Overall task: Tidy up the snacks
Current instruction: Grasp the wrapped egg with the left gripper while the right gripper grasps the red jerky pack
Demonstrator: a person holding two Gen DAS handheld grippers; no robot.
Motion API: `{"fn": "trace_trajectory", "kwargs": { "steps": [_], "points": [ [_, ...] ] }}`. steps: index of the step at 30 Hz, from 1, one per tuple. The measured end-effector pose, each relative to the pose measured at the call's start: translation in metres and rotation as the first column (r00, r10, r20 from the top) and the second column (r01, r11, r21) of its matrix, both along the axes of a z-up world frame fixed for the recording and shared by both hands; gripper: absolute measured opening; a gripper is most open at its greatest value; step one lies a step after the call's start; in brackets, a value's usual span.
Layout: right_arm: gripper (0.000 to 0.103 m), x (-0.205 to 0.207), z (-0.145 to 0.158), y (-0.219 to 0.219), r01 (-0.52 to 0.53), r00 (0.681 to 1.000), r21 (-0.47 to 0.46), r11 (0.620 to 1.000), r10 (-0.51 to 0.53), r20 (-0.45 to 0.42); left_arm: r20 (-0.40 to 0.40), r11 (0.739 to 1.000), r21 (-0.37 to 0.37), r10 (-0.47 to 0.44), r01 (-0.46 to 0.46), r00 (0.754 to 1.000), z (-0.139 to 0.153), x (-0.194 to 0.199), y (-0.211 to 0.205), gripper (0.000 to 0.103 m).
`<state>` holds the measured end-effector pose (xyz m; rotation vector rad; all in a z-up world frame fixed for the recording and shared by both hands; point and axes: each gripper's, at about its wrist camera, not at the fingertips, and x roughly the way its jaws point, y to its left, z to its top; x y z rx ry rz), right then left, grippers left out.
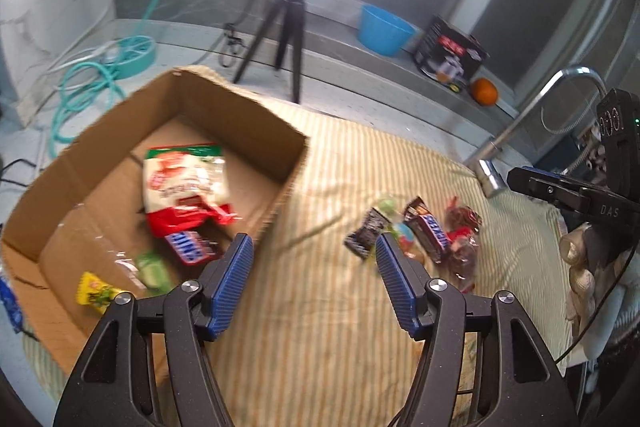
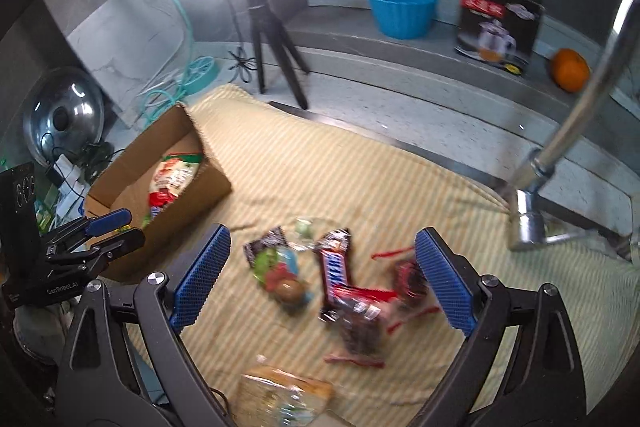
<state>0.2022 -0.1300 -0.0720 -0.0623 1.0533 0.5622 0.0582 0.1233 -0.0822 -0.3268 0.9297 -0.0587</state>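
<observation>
A cardboard box (image 1: pixel 248 131) stands on the striped cloth at the left; it also shows in the right wrist view (image 2: pixel 208 183). It holds a red and white snack bag (image 1: pixel 186 183), a blue bar (image 1: pixel 190 247), a green packet (image 1: pixel 154 269) and a yellow packet (image 1: pixel 96 293). Loose snacks lie on the cloth: a Snickers bar (image 2: pixel 336 269), a dark wrapper (image 2: pixel 266 243), a colourful packet (image 2: pixel 282 275), a bag of dark red sweets (image 2: pixel 360 323) and a clear packet (image 2: pixel 280 395). My left gripper (image 1: pixel 314 271) is open and empty beside the box. My right gripper (image 2: pixel 320 279) is open and empty above the loose snacks.
A ring light on a tripod (image 1: pixel 292 23) stands behind the cloth. A blue bowl (image 2: pixel 402 9), a black carton (image 2: pixel 498 23) and an orange (image 2: pixel 570 69) sit on the back ledge. A chrome tap (image 2: pixel 532 203) rises at the right. A teal hose (image 1: pixel 84 83) lies at the left.
</observation>
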Motion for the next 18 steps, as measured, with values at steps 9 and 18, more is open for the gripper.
{"fn": "trace_trajectory", "kwargs": {
  "steps": [9, 18],
  "points": [
    [0.089, 0.006, -0.034, -0.048, 0.047, 0.996, -0.026, 0.999, -0.049, -0.078, -0.042, 0.991, -0.002, -0.134, 0.134, 0.99, -0.016, 0.012, -0.055, 0.046],
    [0.087, 0.015, -0.058, -0.06, 0.016, 0.99, -0.025, 1.0, -0.019, -0.142, -0.132, 0.988, -0.083, -0.141, 0.13, 0.981, -0.042, 0.027, -0.094, 0.045]
  ]
}}
